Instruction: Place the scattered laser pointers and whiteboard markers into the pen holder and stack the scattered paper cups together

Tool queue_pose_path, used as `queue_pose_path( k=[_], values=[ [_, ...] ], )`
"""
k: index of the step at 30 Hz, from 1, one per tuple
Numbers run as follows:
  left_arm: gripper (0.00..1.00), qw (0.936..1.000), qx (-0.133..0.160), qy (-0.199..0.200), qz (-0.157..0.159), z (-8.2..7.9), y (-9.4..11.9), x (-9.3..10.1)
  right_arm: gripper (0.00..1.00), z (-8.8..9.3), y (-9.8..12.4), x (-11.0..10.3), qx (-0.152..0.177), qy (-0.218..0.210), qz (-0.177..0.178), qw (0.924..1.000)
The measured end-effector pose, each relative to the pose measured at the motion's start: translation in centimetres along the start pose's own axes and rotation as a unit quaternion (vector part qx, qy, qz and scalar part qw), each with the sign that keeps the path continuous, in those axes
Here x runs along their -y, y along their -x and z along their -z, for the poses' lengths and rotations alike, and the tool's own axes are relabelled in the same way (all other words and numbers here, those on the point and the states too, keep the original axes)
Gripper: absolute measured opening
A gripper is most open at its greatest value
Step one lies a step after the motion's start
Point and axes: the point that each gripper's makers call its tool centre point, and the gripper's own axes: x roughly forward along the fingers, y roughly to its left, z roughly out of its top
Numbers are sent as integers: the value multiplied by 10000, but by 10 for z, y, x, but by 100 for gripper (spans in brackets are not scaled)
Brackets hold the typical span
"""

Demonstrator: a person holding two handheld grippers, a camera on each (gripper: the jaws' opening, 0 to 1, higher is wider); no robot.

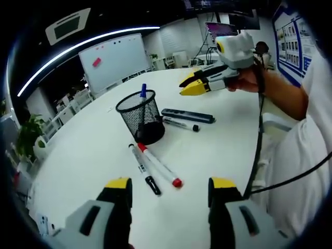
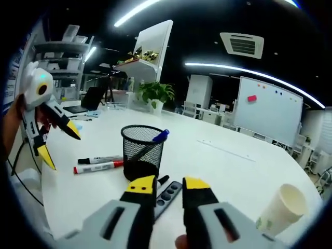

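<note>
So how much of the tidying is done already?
Just a start. One blue marker already stands in the pen holder. Nothing is in hand: the left gripper is open and empty, and the right gripper holds nothing. Left to do: the red marker and black marker lying beside the holder, another black marker, the dark laser pointer, and a paper cup on its side.

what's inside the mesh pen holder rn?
One blue-capped marker stands in the pen holder, its cap poking above the rim. Its lower part shows only dimly through the dark mesh, so anything else low inside can't be ruled out.
</note>
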Motion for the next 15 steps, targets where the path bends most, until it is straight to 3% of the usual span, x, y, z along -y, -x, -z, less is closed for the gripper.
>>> queue_pose_path(
  k=[15],
  values=[
    [60, 10000, 9, -23, 18, -1, 0, 2, 20, 15, 0, -2, -149, -60, 1, 9999]
  ],
)
